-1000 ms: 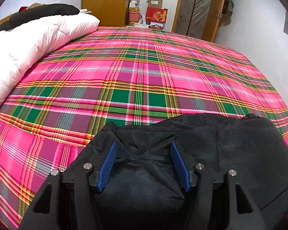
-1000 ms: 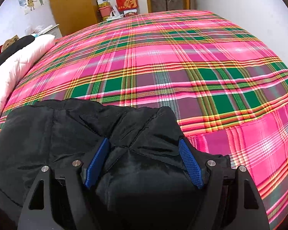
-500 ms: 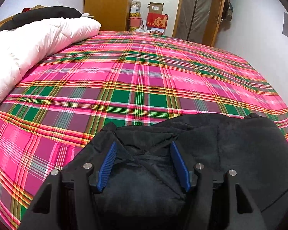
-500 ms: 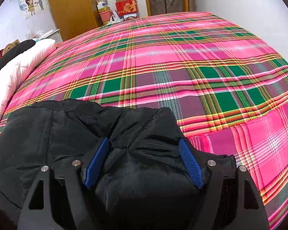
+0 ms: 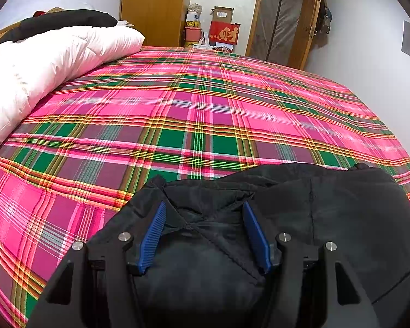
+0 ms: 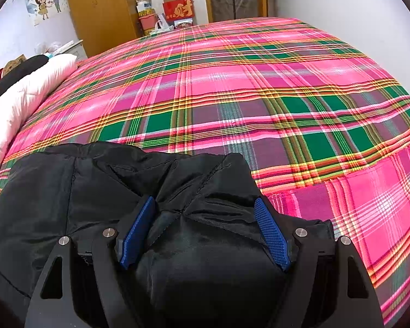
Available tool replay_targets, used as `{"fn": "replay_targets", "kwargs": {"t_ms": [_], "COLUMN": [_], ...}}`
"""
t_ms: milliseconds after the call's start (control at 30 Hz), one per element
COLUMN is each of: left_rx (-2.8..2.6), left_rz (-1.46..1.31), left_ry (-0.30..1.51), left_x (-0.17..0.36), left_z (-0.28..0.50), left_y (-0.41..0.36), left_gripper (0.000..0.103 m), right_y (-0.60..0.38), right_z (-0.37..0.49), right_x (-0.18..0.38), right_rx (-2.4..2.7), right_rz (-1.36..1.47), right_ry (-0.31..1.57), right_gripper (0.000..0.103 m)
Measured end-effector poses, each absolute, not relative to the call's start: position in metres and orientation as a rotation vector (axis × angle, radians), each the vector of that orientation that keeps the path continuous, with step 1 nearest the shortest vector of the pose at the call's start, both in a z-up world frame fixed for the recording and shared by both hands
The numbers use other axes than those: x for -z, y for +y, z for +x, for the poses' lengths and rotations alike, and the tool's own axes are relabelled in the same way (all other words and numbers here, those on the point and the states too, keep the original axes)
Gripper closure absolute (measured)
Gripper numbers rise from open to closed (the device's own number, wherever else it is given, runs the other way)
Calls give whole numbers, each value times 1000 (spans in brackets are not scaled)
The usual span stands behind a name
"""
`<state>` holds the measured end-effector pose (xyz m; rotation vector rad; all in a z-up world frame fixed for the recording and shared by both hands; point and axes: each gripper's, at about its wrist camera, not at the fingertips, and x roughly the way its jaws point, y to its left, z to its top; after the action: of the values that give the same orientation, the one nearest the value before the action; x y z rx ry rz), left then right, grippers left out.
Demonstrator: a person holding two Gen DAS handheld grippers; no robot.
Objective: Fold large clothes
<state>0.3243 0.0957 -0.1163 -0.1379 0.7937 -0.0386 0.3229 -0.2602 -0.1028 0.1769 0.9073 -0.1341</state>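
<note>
The black padded jacket (image 5: pixel 328 213) lies bunched at the near edge of the bed, on the pink and green plaid bedspread (image 5: pixel 194 104). The left gripper (image 5: pixel 203 235) is clamped on a thick fold of it, blue pads pressed into the fabric; the right gripper (image 6: pixel 205 232) grips another bunched corner the same way. At the far edge stands a red box (image 5: pixel 223 33) bearing the character 财. Only the right wrist view shows the cartoon couple poster (image 6: pixel 45 1) clearly; the left shows more of the white quilt (image 5: pixel 41 65).

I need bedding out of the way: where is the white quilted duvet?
In both views the white quilted duvet lies along the left edge of the pink plaid bedsheet, under a black garment.
</note>
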Motion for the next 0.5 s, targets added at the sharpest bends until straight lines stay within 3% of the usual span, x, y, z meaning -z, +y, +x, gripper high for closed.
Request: {"fn": "replay_targets", "kwargs": {"t_ms": [333,500], "left_rx": [108,272], "left_rz": [-191,-49], "left_ry": [763,757], "left_x": [49,46], "left_z": [295,281], "left_y": [75,16], "left_gripper": [43,43], "right_y": [-210,-155], "right_z": [264,262], "right_x": [25,39], "right_rx": [63,-43], "right_rz": [173,82], "right_ry": [815,846], "right_gripper": [28,28]}}
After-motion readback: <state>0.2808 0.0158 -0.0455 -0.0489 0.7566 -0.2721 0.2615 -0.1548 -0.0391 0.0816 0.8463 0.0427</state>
